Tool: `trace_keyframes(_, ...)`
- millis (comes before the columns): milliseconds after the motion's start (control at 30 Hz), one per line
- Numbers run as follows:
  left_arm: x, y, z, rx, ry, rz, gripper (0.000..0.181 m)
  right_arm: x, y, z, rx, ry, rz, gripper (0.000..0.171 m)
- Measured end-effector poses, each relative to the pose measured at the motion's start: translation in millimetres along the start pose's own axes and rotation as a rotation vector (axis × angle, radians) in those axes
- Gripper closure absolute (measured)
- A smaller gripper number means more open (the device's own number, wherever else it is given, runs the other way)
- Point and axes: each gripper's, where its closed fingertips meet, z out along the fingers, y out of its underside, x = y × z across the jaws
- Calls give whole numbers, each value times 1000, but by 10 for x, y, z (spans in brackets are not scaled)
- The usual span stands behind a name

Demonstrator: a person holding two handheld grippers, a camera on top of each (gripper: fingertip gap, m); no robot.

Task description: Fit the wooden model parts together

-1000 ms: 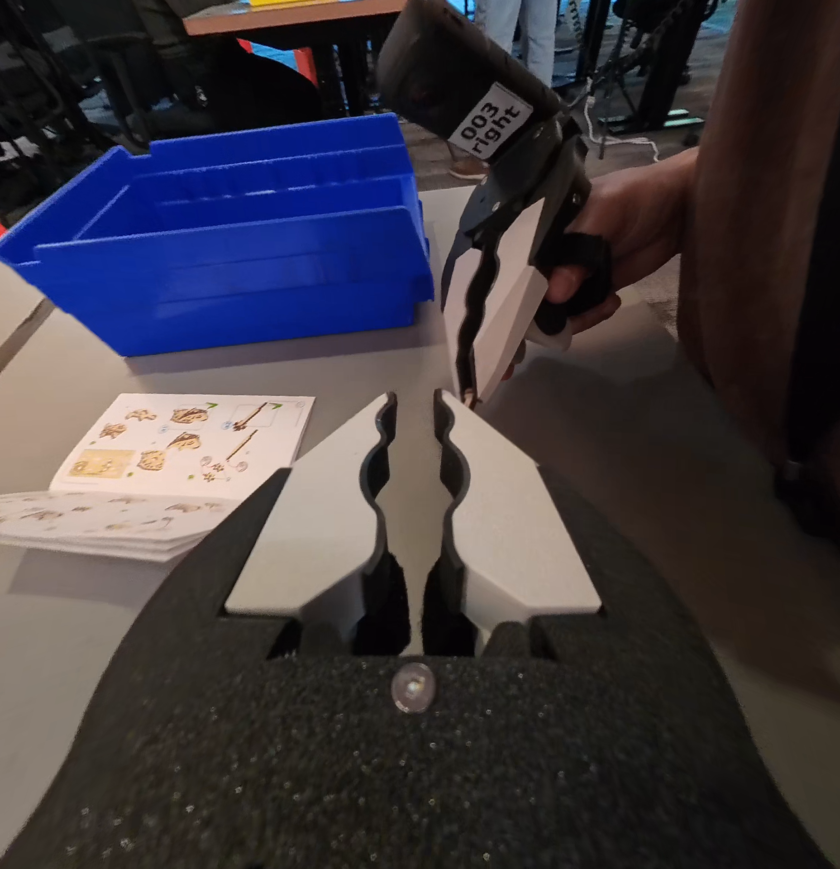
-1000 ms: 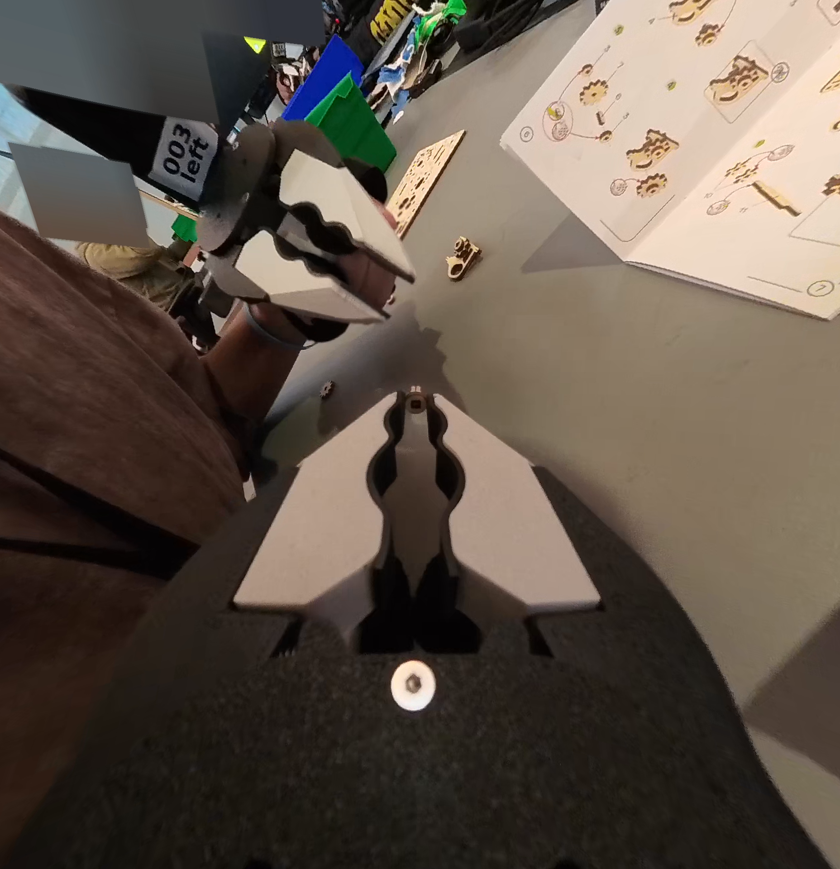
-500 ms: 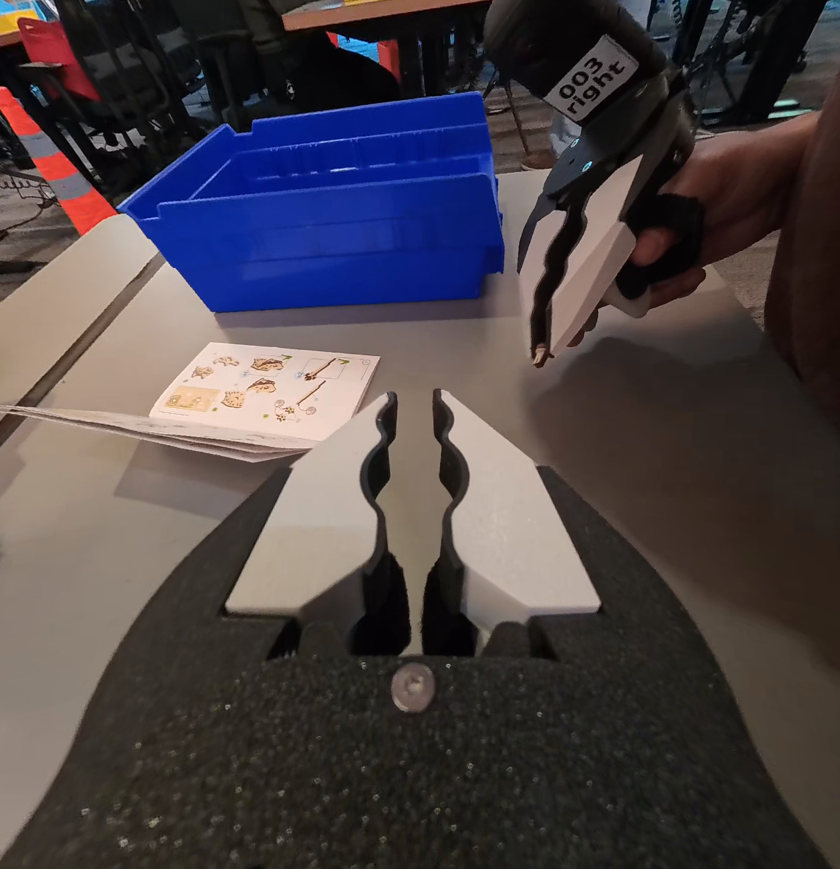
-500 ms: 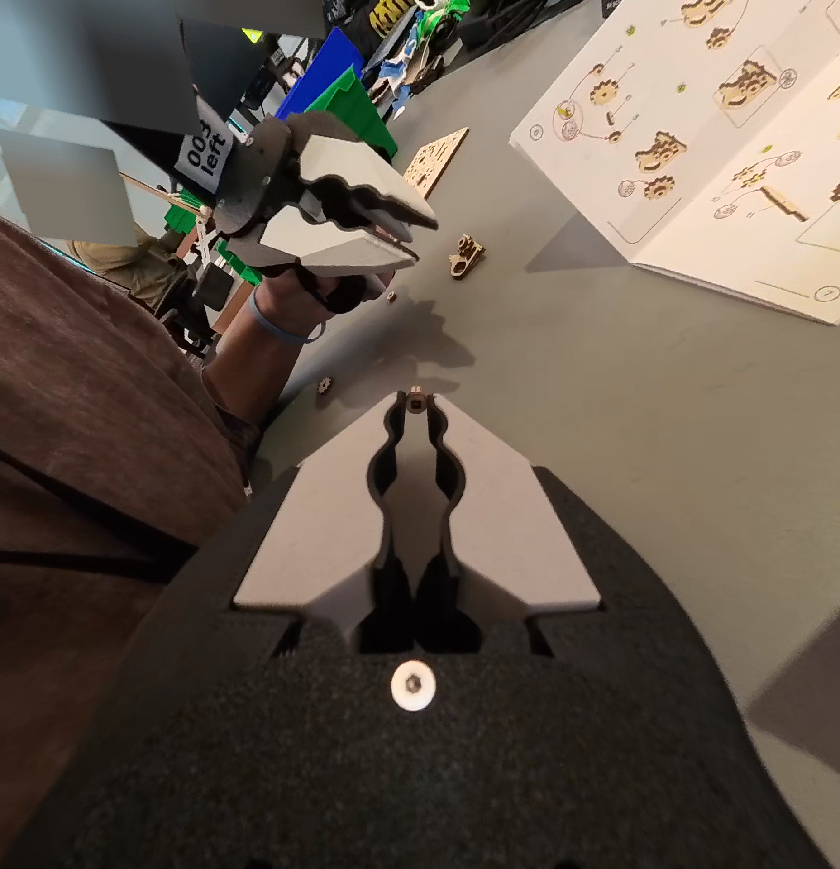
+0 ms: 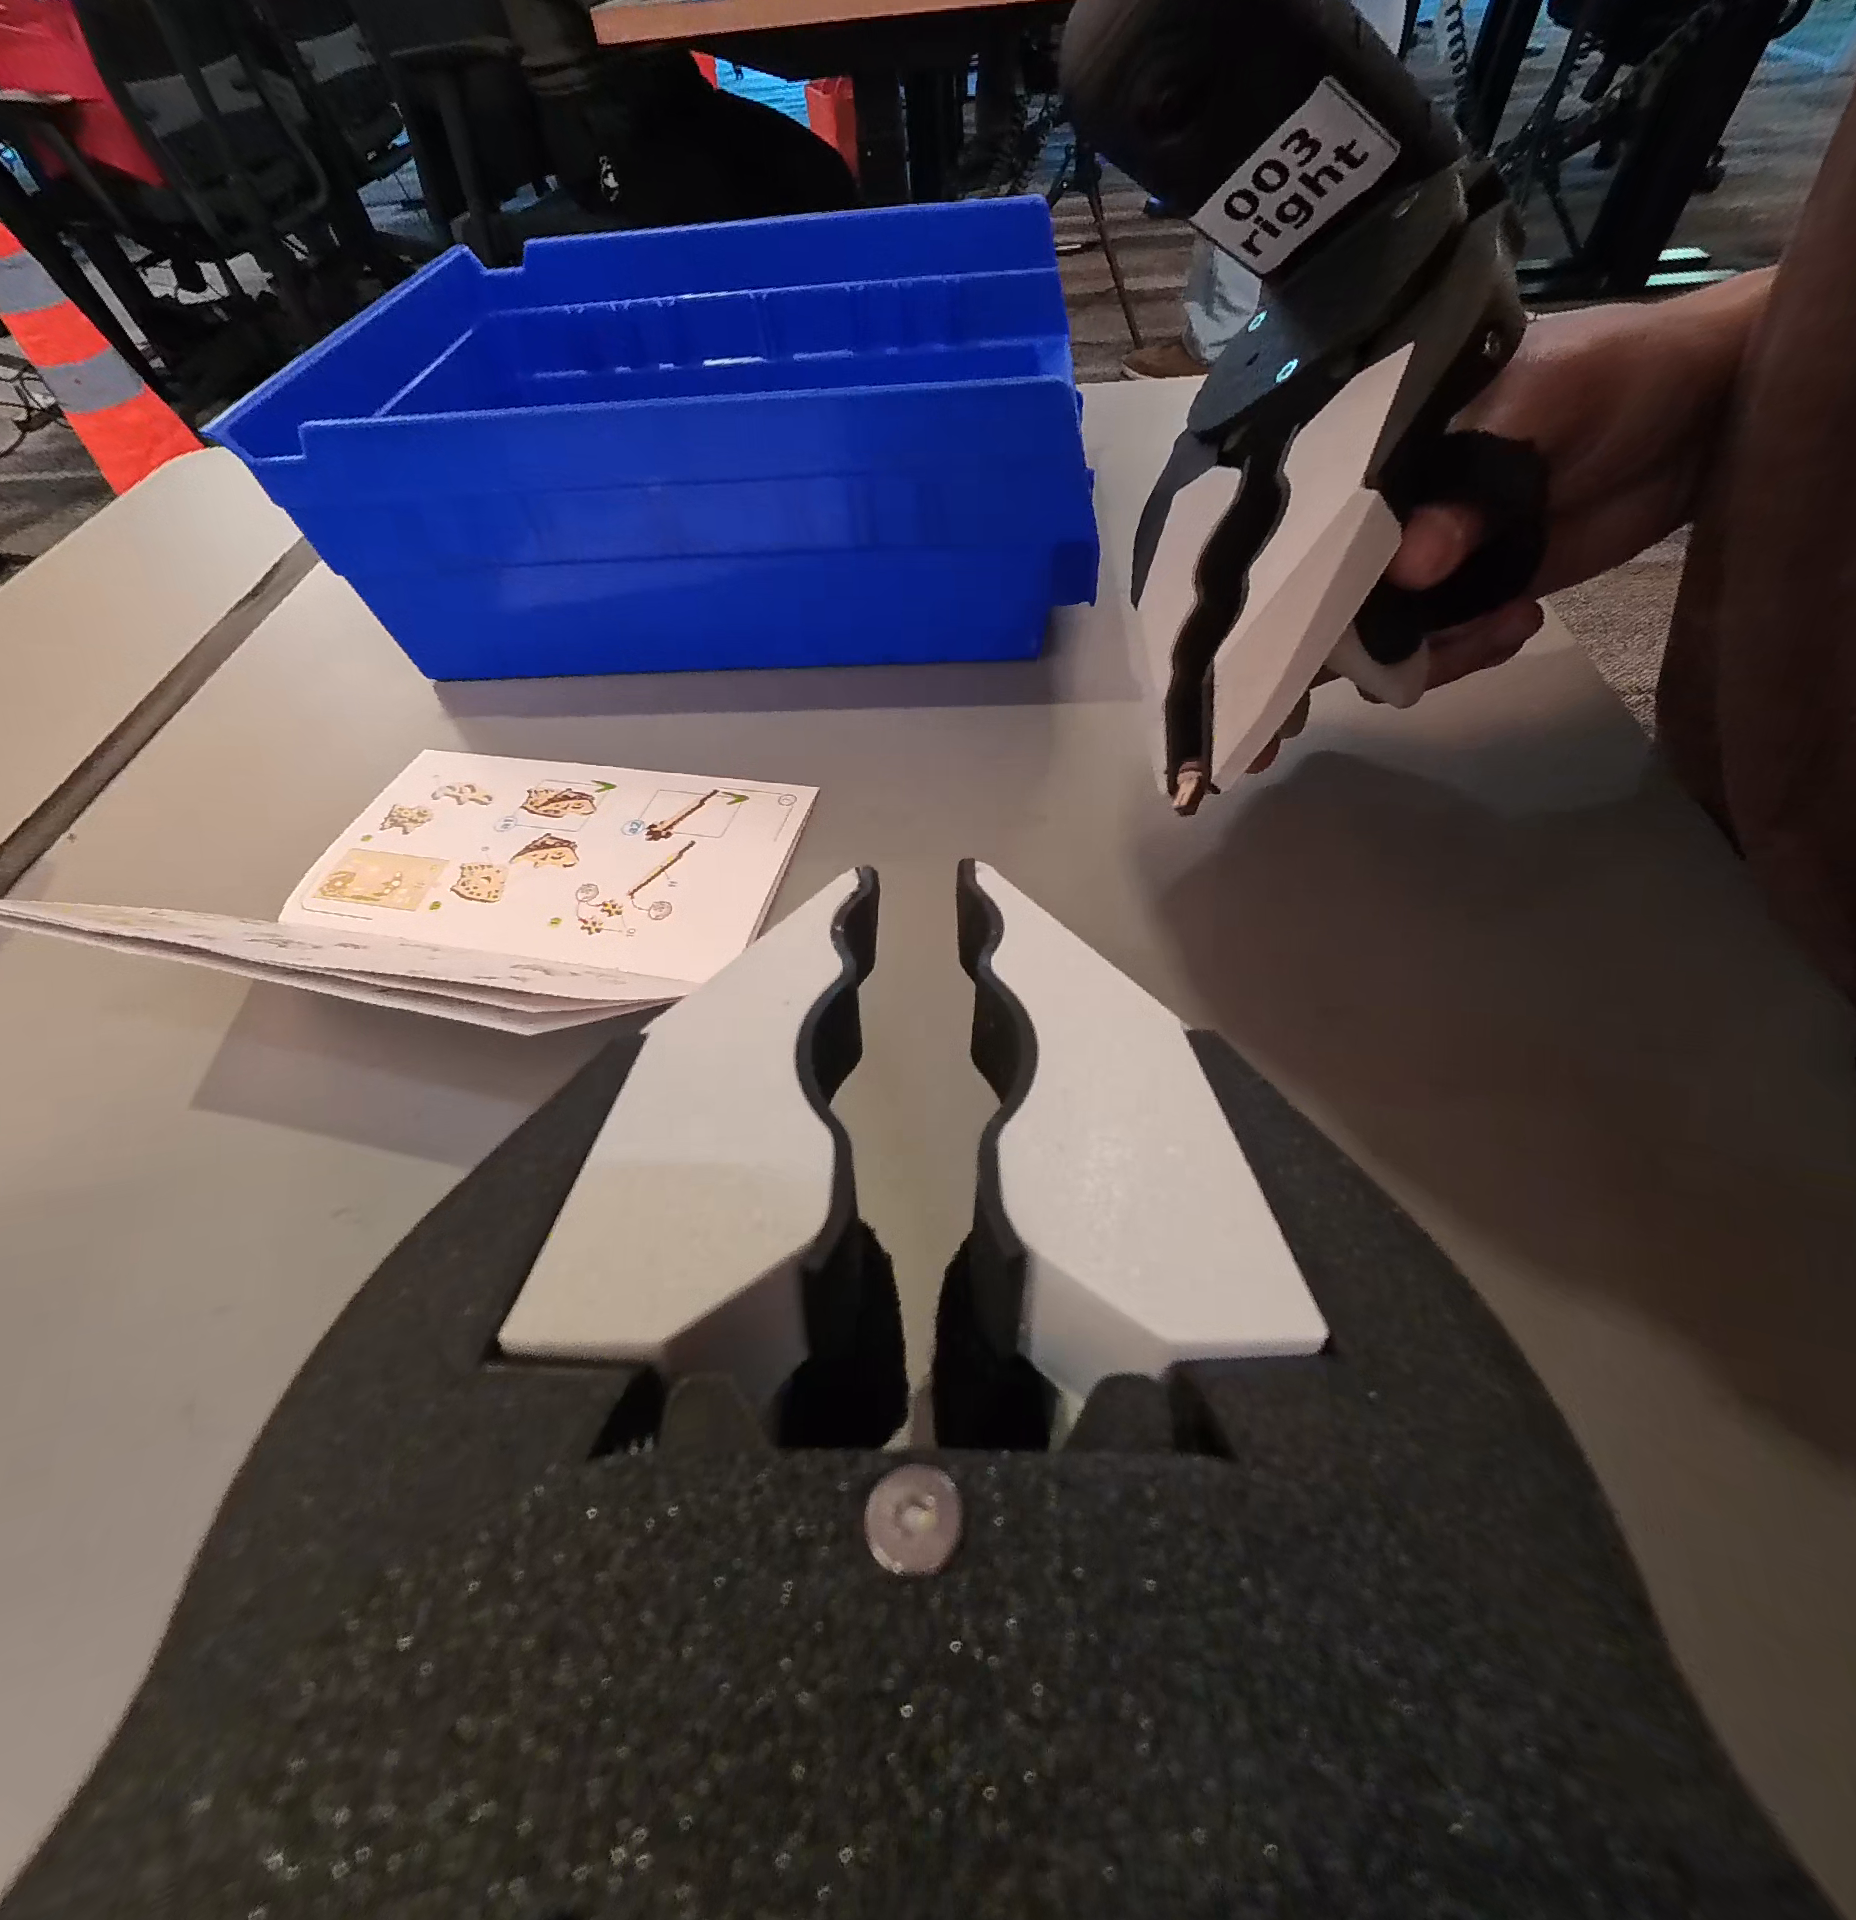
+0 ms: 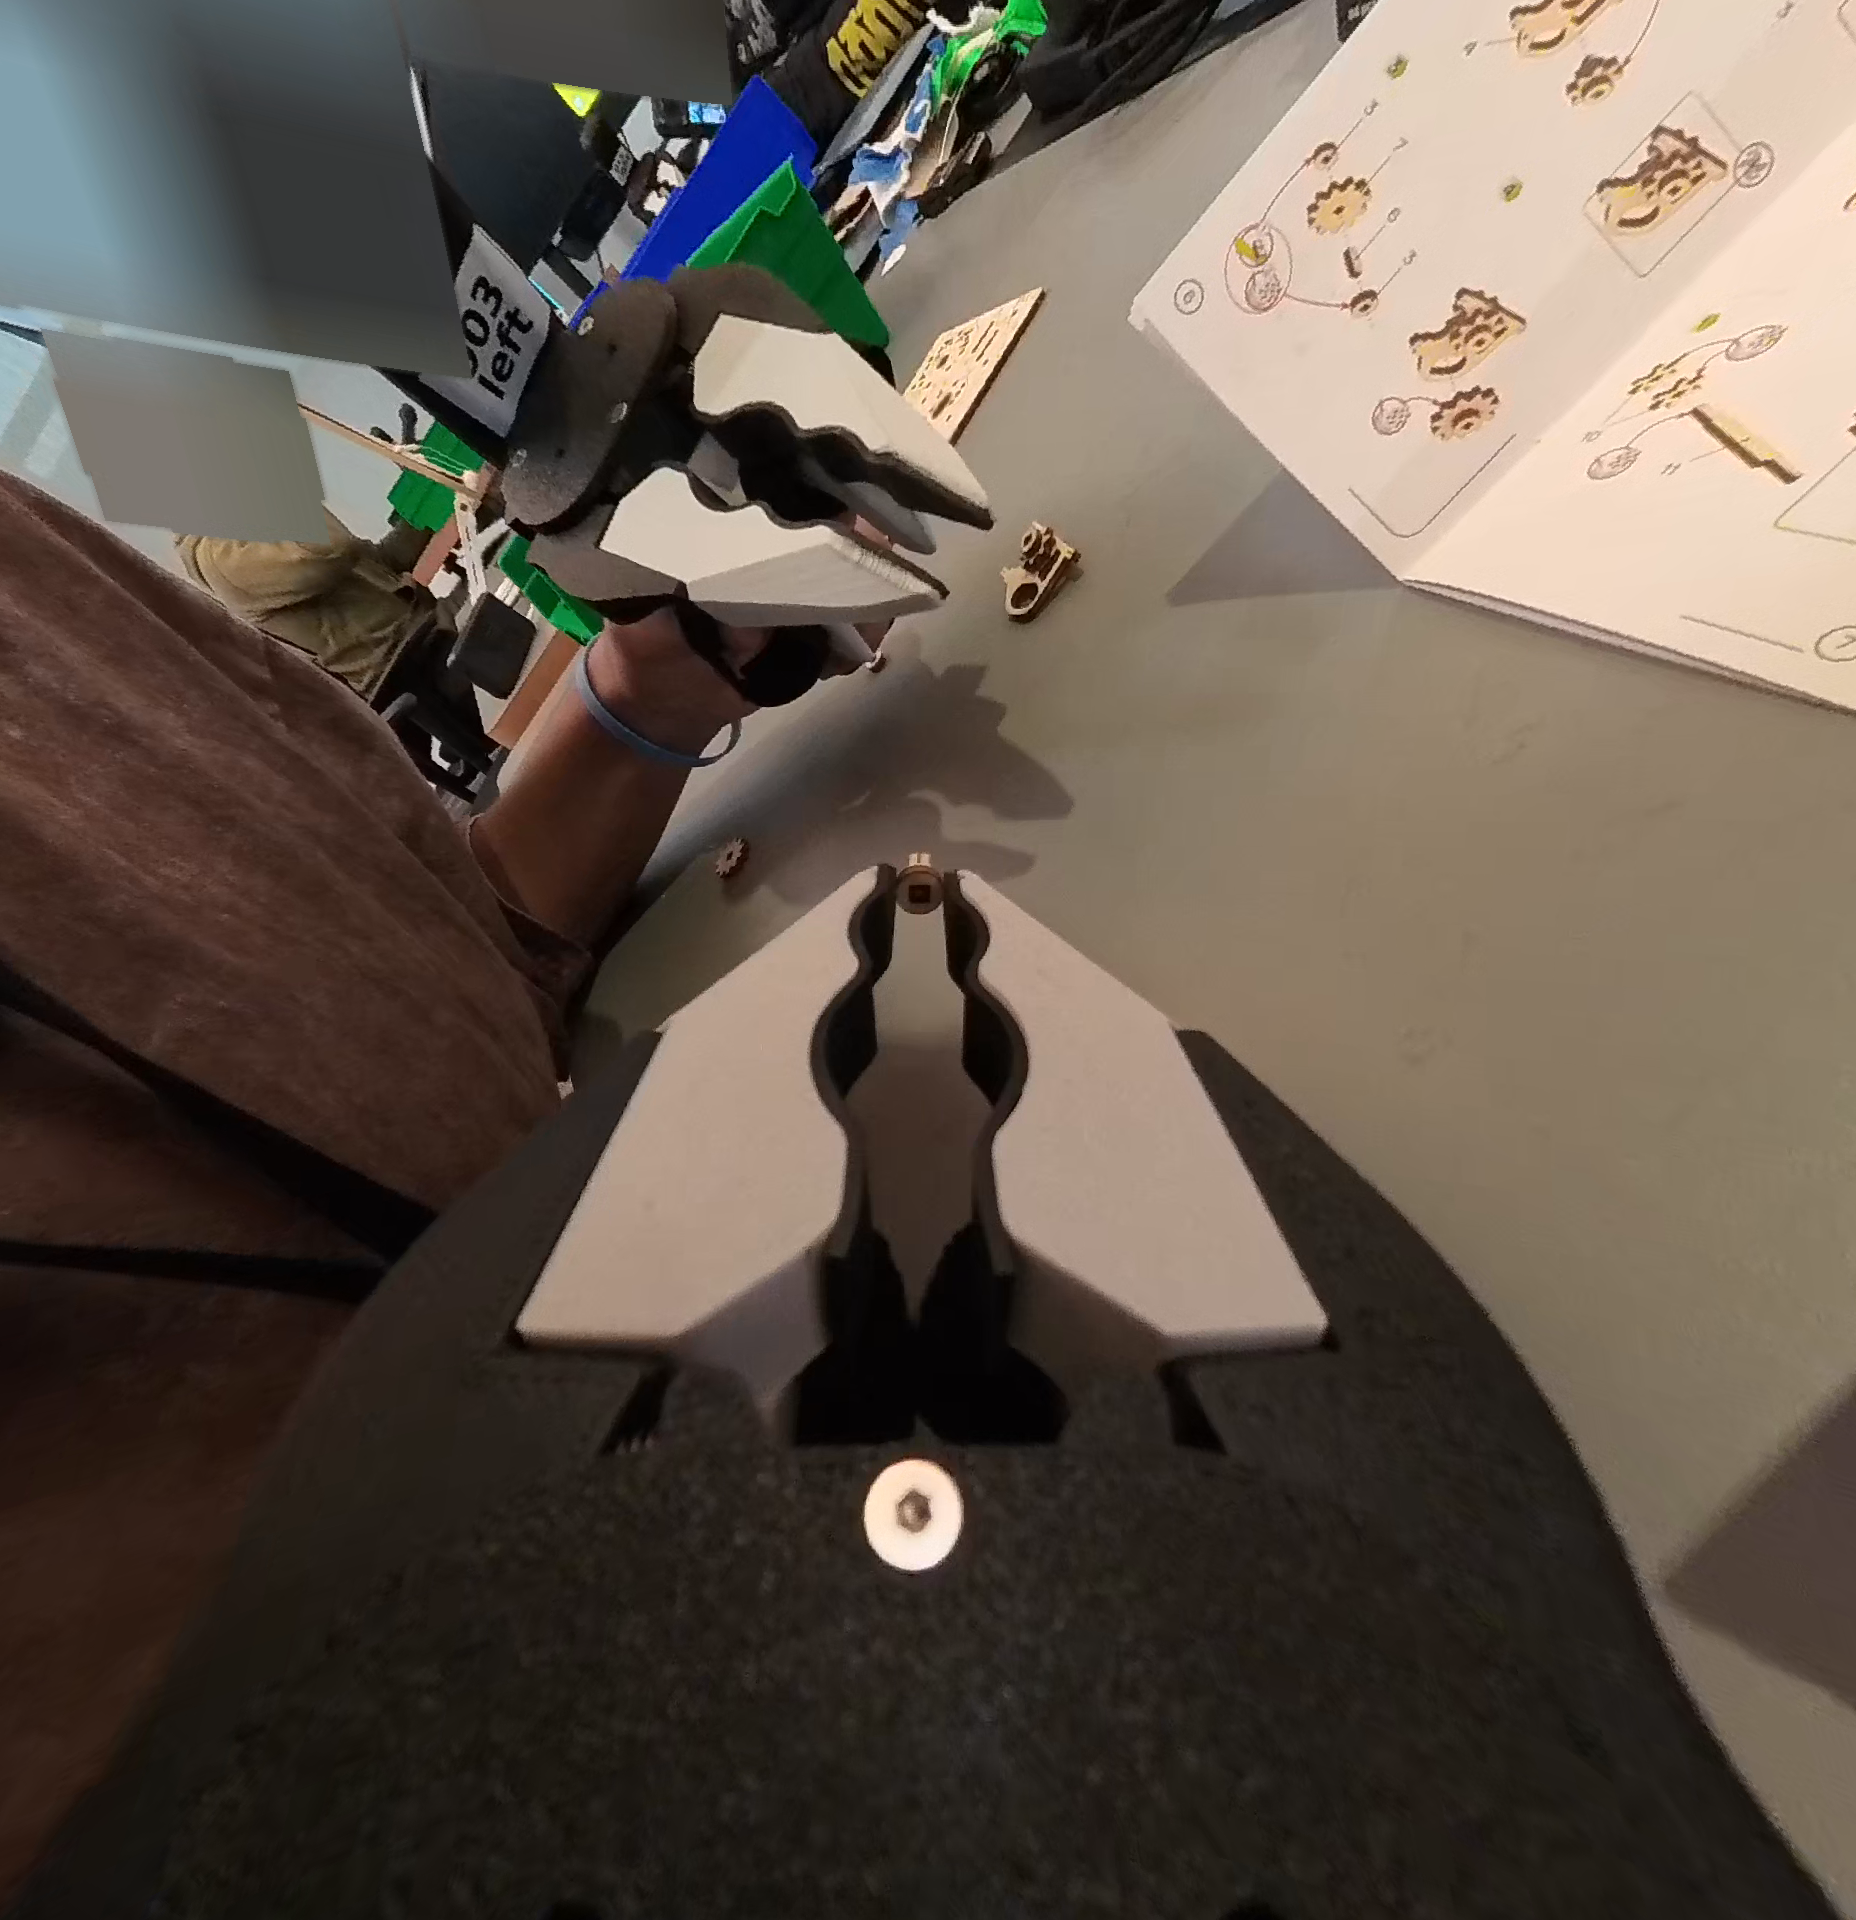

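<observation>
- Since a second ago the left gripper (image 6: 939,551) has swung away from the right gripper (image 6: 919,883) and now hangs higher over the table (image 6: 1423,935), farther toward the far end, with its shadow below it.
- Pinched at the very tips of the right gripper is a small wooden peg (image 6: 919,891); the jaws are nearly closed on it, with only the peg's width between them.
- From the left wrist view the same peg (image 5: 1189,787) pokes out below the tips of the right gripper (image 5: 1192,764), held clear above the table (image 5: 1423,1039) near its right edge.
- In that view the left gripper (image 5: 916,883) stands empty, its jaws a small way apart with bare tabletop between them.
- Only the right wrist view shows the loose parts: a small gear (image 6: 734,859) lying on the table near the person's wrist, a partly built wooden piece (image 6: 1038,571) farther out, and a flat wooden parts sheet (image 6: 974,358) beyond that.
- An open instruction booklet (image 6: 1578,364) lies toward the upper right there; the left wrist view shows the booklet (image 5: 550,883) left of its own jaws.
- Only the left wrist view shows the blue bin (image 5: 685,499) at the table's far edge.
</observation>
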Motion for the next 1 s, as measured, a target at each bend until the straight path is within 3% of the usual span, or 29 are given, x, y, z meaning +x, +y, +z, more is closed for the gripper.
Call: trace_keyframes(1000, 19, 10, 50, 7, 32, -30, 168, -8, 11, 1, -4, -17, 19, 163)
